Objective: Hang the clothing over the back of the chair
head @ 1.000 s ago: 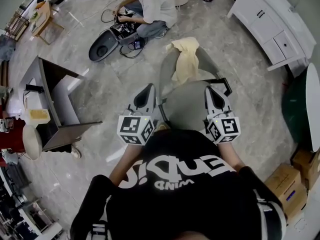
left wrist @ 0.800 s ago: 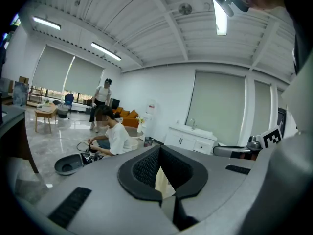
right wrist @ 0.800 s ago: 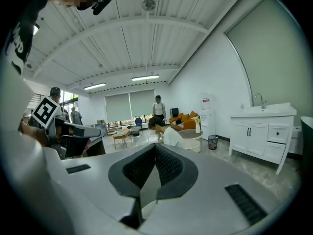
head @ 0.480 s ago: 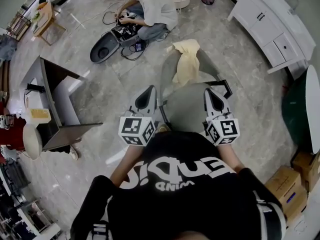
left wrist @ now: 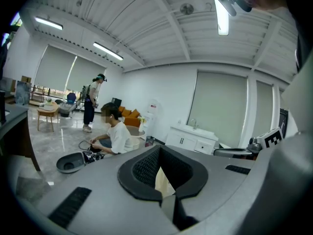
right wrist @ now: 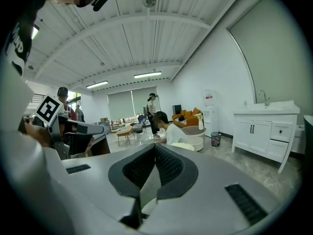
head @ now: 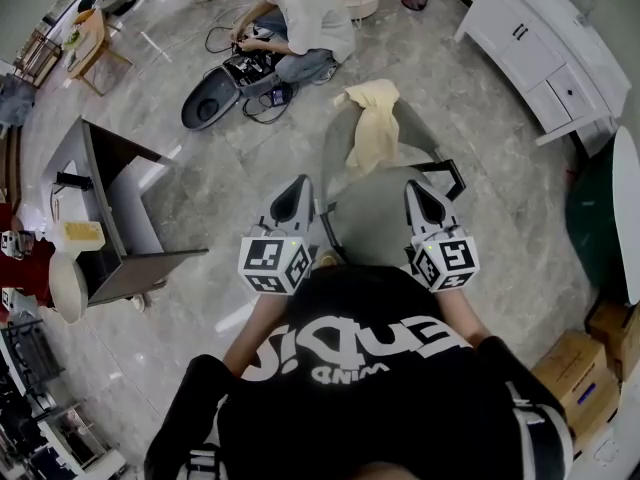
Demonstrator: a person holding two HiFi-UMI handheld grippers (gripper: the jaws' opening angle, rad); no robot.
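Observation:
A cream-yellow garment (head: 372, 118) lies draped over the back of the grey chair (head: 375, 218), hanging down toward the seat. My left gripper (head: 300, 183) hovers at the seat's left edge, shut and empty. At the seat's right edge, near the black armrest, my right gripper (head: 418, 186) is also shut with nothing in it. In the left gripper view the jaws of the left gripper (left wrist: 160, 148) meet at the tips, and the garment (left wrist: 162, 180) shows beyond them. The right gripper (right wrist: 155, 146) looks the same, with the garment (right wrist: 185, 146) just past its tips.
A person (head: 300, 13) crouches on the floor beyond the chair over an open dark case (head: 205, 98) and cables. A dark desk (head: 110, 208) stands at the left. White cabinets (head: 545, 48) stand at the upper right, cardboard boxes (head: 575, 368) at the lower right.
Both grippers hold their place in front of the chair, still shut. The garment has not moved. Only the view has drifted slightly.

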